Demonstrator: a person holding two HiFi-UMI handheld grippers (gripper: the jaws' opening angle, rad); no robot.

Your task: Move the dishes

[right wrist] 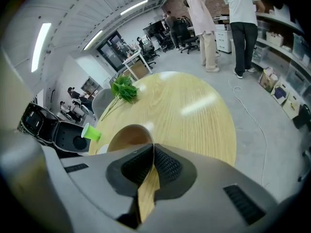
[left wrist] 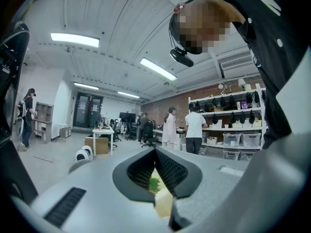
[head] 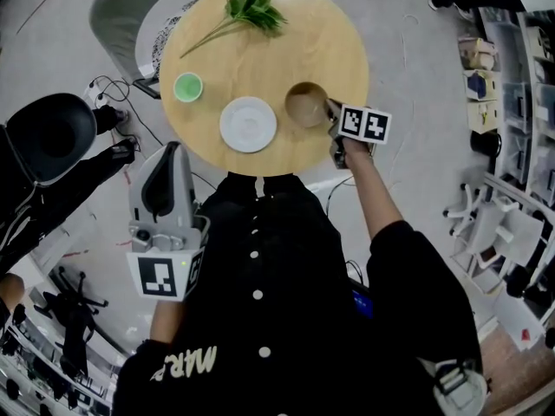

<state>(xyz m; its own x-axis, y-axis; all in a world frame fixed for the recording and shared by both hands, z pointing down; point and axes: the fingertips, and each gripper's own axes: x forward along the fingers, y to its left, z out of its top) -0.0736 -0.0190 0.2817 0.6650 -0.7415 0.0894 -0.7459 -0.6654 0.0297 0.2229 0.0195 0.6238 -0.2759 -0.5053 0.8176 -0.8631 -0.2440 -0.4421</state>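
Observation:
On the round wooden table [head: 260, 55] stand a tan bowl [head: 305, 104], a white plate [head: 248, 124] and a small green cup [head: 187, 87]. My right gripper [head: 329, 111] reaches in from the table's near right edge and is shut on the bowl's rim. In the right gripper view the bowl [right wrist: 130, 136] sits just beyond the pinched jaws, its rim caught between the pads, with the green cup [right wrist: 90, 132] further left. My left gripper [head: 176, 146] hangs off the table at the near left, beside my body. Its tips touch, with nothing between them.
A sprig of green leaves [head: 251, 9] lies at the table's far side. A black office chair [head: 48, 133] stands left of me, a grey chair [head: 130, 7] behind the table, and cables [head: 113, 94] on the floor. Shelving [head: 520, 102] lines the right. People [right wrist: 243, 23] stand beyond.

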